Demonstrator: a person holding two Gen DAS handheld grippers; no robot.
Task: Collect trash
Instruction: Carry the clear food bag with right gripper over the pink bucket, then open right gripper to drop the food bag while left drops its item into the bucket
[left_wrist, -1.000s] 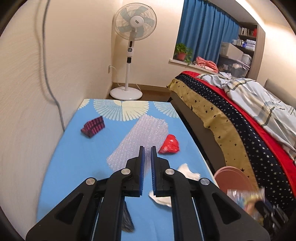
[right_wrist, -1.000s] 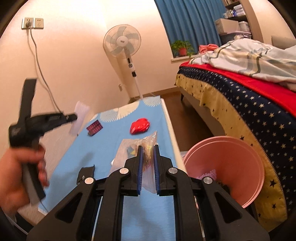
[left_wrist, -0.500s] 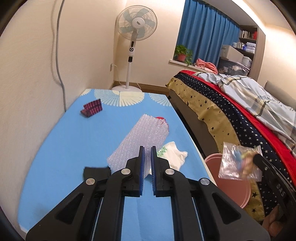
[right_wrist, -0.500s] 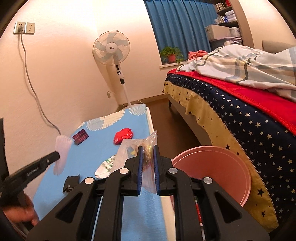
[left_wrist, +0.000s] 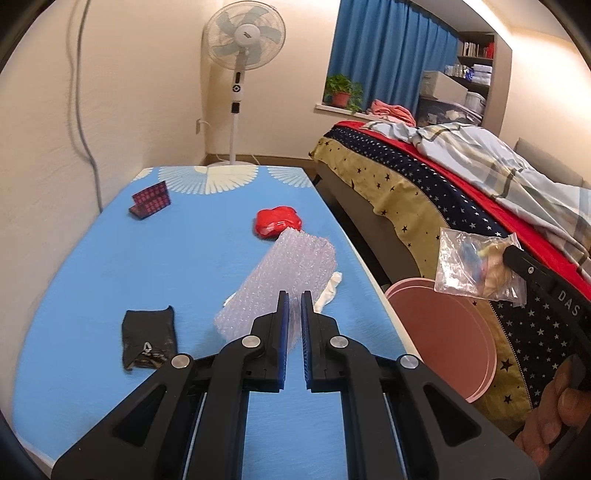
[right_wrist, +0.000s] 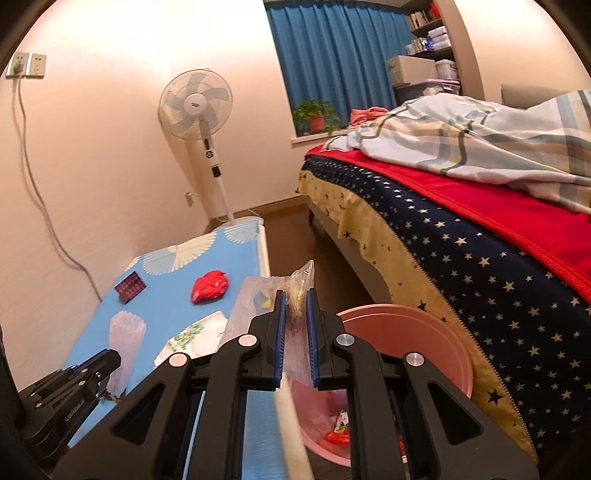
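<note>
My left gripper (left_wrist: 291, 299) is shut on a sheet of clear bubble wrap (left_wrist: 284, 273) and holds it above the blue table (left_wrist: 110, 266). My right gripper (right_wrist: 294, 299) is shut on a clear plastic bag (right_wrist: 255, 306) with coloured bits inside, held over the rim of the pink bin (right_wrist: 424, 332). The bag (left_wrist: 476, 262) and the bin (left_wrist: 439, 332) also show in the left wrist view. On the table lie a red wrapper (left_wrist: 277, 220), a black packet (left_wrist: 147, 338), a white printed bag (right_wrist: 192, 338) and a red checkered box (left_wrist: 150, 199).
The pink bin stands on the floor between the table's right edge and the bed (left_wrist: 461, 184). It holds some trash (right_wrist: 338, 434). A standing fan (left_wrist: 243, 40) is behind the table. A wall (left_wrist: 44, 166) with a cable runs along the table's left side.
My left gripper has pulled back and up with the bubble wrap. My right gripper has carried the clear bag rightwards from over the table to over the pink bin.
</note>
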